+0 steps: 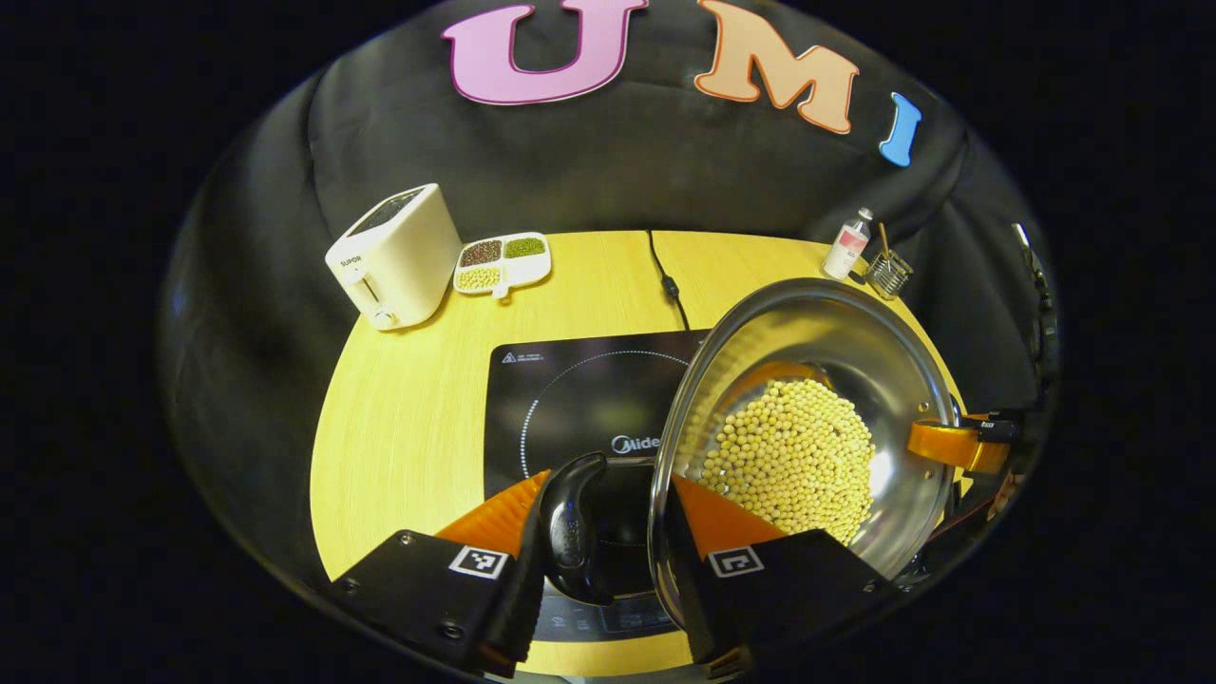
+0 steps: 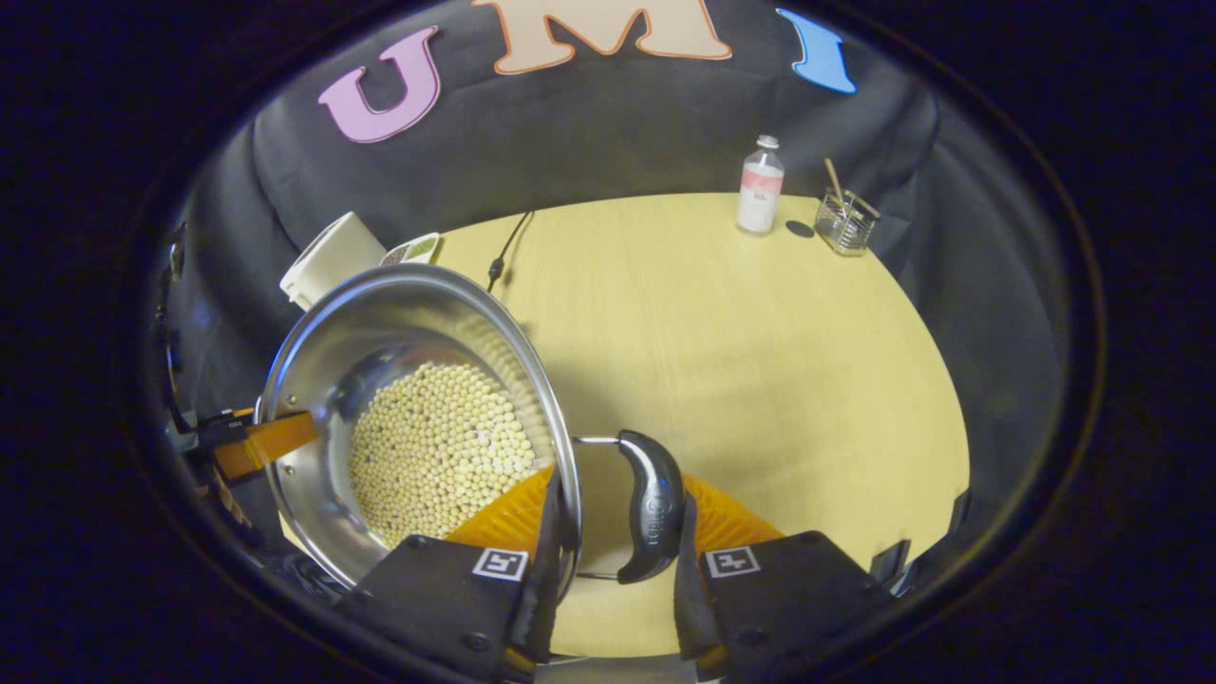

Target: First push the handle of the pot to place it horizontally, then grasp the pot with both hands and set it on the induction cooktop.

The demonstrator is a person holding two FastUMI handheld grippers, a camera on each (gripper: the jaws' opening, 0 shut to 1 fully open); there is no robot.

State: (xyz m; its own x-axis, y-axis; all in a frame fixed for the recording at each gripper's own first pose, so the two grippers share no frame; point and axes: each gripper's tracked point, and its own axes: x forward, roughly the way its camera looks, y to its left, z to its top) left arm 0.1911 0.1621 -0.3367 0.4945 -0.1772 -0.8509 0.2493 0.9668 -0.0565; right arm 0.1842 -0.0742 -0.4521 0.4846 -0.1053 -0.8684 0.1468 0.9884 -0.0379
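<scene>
Tongs on the left (image 1: 608,560) stood partly apart, straddling the pot's (image 1: 855,380) near rim and its black side handle (image 1: 573,522): one finger lay outside the handle, the other inside the bowl against the wall. Whether both fingers pressed firmly could not be told. The right tongs (image 2: 608,560) stood the same way at the opposite side, one finger inside the rim, the other just beyond the second black handle (image 2: 651,508).

Between the two tongs the steel pot hung tilted, its bottom covered with pale soybeans (image 1: 793,456). In the left gripper view it was partly over the right half of the black induction cooktop (image 1: 570,399) on the yellow table (image 1: 408,418); the right tongs showed at its far rim.

Farther off stood a white toaster (image 1: 394,255) and a divided dish of grains (image 1: 502,262) at the far left, a small bottle (image 2: 760,185) and a glass holder (image 2: 845,220) at the far right.
</scene>
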